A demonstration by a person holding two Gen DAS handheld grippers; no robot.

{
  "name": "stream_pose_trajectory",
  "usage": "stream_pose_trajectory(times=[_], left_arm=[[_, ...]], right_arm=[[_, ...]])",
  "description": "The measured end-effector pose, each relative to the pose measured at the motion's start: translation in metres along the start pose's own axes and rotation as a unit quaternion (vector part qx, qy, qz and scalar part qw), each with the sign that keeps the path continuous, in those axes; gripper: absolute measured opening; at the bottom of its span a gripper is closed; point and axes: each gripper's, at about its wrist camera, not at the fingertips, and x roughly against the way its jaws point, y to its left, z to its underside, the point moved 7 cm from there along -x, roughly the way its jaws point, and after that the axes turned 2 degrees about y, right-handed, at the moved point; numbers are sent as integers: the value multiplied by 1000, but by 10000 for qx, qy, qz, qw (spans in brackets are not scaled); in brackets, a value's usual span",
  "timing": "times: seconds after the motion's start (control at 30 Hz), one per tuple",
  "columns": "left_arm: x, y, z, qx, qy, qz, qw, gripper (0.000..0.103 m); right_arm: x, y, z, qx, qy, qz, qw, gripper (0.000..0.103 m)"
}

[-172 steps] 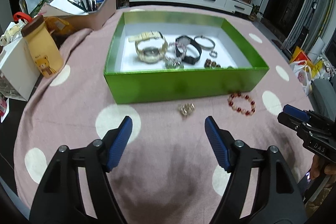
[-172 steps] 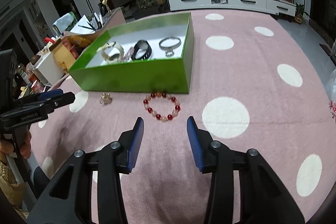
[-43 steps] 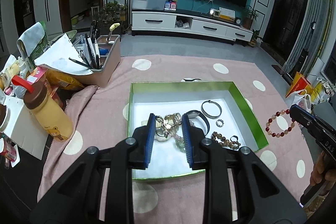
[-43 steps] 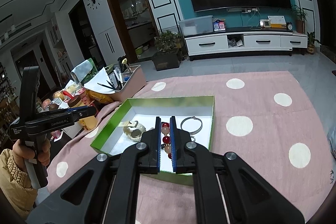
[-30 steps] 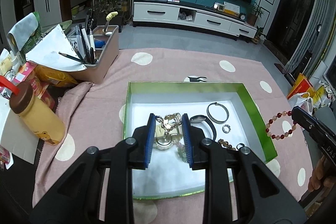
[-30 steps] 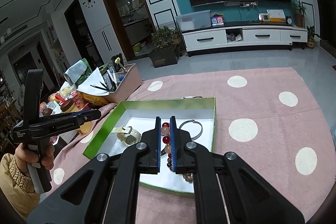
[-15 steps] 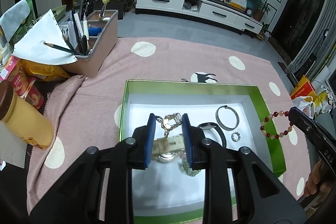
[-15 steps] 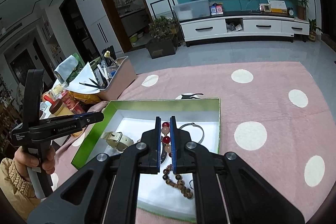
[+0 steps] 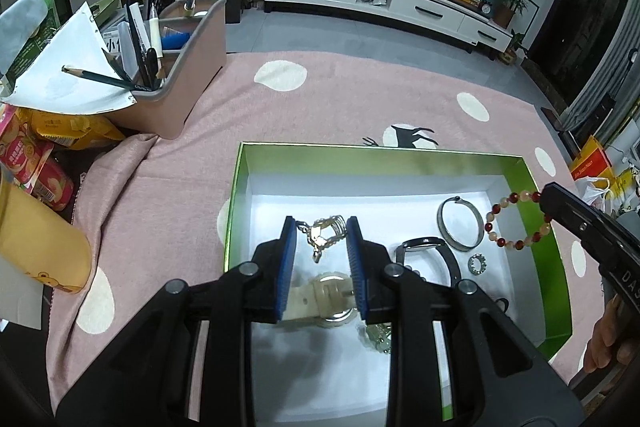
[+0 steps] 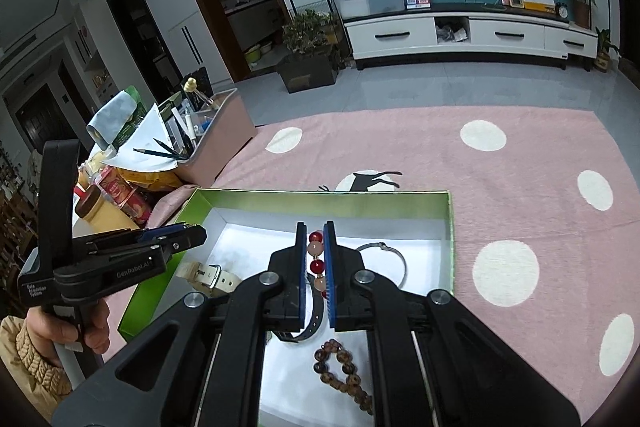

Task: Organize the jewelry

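The left gripper (image 9: 321,239) hangs over the green box (image 9: 235,195), its blue pads clamped on a small gold trinket (image 9: 323,231) that dangles between them above the white floor. Just below it, toward 6 o'clock, a gold watch (image 9: 329,297) lies flat in the box. At 3 o'clock sit a black band (image 9: 436,251), a small ring (image 9: 477,263) and a silver bangle (image 9: 460,229). The right gripper (image 10: 315,259) is pinched tight on a red-and-pale bead bracelet (image 10: 315,259), held above the box's right half; from the left wrist the loop (image 9: 516,221) hangs at 3 o'clock. Beneath it, at 6 o'clock, lies a brown bead bracelet (image 10: 344,375). Farther, at 10 o'clock, a pink pen caddy (image 9: 180,67) stands on the spotted pink cloth (image 9: 360,95).
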Motion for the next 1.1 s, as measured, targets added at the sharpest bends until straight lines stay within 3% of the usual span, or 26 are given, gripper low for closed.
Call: stream_pose_trajectory(times=[0.53,0.63,0.73,0.8,0.83,0.9,0.97,1.1], left_arm=[[-20,0,-3,-74,252,-199,9995,25],[-23,3,-2,-13,314,-230,9992,26],[-16,3,-4,-33,240,-263,9994,40],[-7,0,-5,-68,177,-287,9994,59],[-3,-1,-5,-90,146,-287,9994,62],[11,-6,-5,-184,55,-364,9992,73],[24,-10,-5,-217,-6,-421,9989,88],[48,-17,-3,-274,67,-449,9986,100]], right_arm=[[-47,1,-6,-530,540,-208,9969,8],[-51,-1,-7,-614,610,-170,9961,17],[-47,0,-8,-562,610,-111,9965,20],[-39,3,-7,-421,598,2,9973,21],[-32,6,-6,-306,582,48,9978,26],[-19,10,-5,-126,552,183,9982,45],[-1,15,-4,69,491,384,9980,72],[32,16,-3,259,482,718,9959,92]])
